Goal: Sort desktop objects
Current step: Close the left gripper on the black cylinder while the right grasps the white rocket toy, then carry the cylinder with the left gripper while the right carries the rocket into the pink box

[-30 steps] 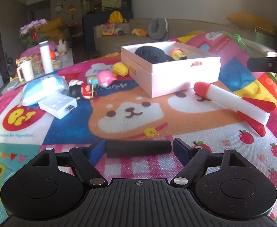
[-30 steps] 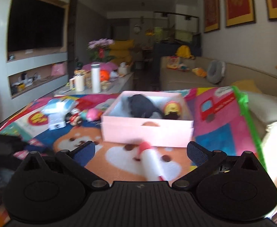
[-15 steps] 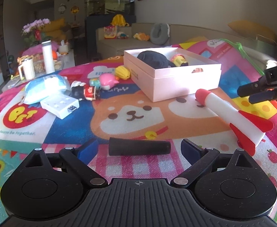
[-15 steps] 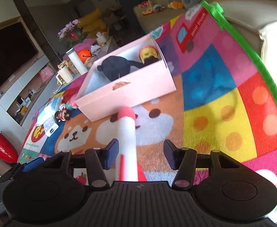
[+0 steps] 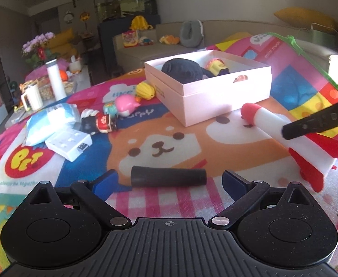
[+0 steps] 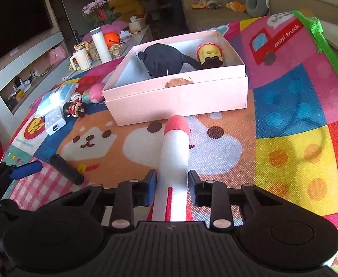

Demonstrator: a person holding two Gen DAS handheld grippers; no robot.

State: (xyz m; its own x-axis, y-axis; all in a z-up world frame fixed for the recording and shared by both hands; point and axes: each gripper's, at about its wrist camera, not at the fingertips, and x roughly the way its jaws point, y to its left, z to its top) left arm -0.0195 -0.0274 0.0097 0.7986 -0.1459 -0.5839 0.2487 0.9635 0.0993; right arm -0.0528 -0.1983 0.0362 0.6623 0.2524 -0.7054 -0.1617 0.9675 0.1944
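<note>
A white foam rocket (image 6: 174, 147) with a red nose and red fins lies on the colourful play mat, nose toward the pink box (image 6: 175, 101). My right gripper (image 6: 172, 182) straddles its white body near the fins. Its jaws are closing and both pads touch the foam. From the left wrist view one right finger (image 5: 316, 121) crosses the rocket (image 5: 268, 124). My left gripper (image 5: 169, 181) is open, jaws still opening, with a black cylinder (image 5: 169, 176) lying crosswise on the mat between its fingertips, untouched. The box holds a black plush (image 6: 162, 60) and a yellow figure (image 6: 209, 54).
Left of the box (image 5: 215, 87) lie a yellow toy (image 5: 145, 90), a pink toy (image 5: 125, 103), a red-black figurine (image 5: 99, 122), a white adapter (image 5: 68, 144) and a blue-white pack (image 5: 51, 120). The mat's green edge (image 6: 330, 53) runs along the right, with a sofa beyond.
My right gripper tipped down over the rocket and its jaws came in from wide open onto the white body. The left jaws widened away from the black cylinder, which stayed put.
</note>
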